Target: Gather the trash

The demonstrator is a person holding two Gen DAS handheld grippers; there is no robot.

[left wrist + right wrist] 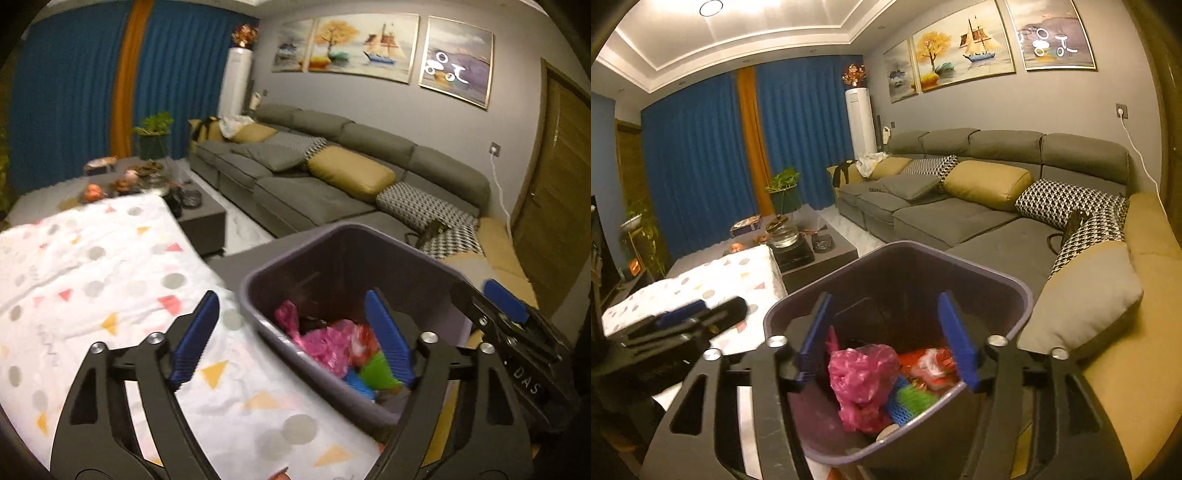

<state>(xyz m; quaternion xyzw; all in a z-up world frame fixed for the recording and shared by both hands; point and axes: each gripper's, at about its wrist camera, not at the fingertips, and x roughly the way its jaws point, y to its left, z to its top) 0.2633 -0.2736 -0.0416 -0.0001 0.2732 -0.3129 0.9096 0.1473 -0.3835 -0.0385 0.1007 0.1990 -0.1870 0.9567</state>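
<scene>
Purple plastic forms the trash bin [1008,291], which is seen from above in both wrist views, standing between the cloth-covered table [92,266] and the grey sofa [953,218]. Inside the bin, a crumpled pink plastic bag [862,376] is seen at 9 o'clock of the pile, with red-and-white wrapping [932,363] at 2 o'clock of it and green and blue foam netting [910,400] at about 4 o'clock.

The right tongs [886,336] are held over the bin's opening with their blue fingers [956,339] spread apart and nothing gripped between them; the trash is seen through the gap. The left tongs [291,336] are likewise spread wide and empty, with one finger [195,332] over the patterned white cloth and the other over the bin's near wall [273,332]. In the left wrist view the right tongs are glimpsed at 3 o'clock, just beyond the bin's far rim; in the right wrist view the left tongs are seen blurred at 9 o'clock, over the cloth.

Beyond the cloth, at 11 o'clock, a dark coffee table [827,258] is set with a glass kettle [783,232] and small items too blurred to name. Blue curtains [701,155] with an orange strip are hung behind it.
</scene>
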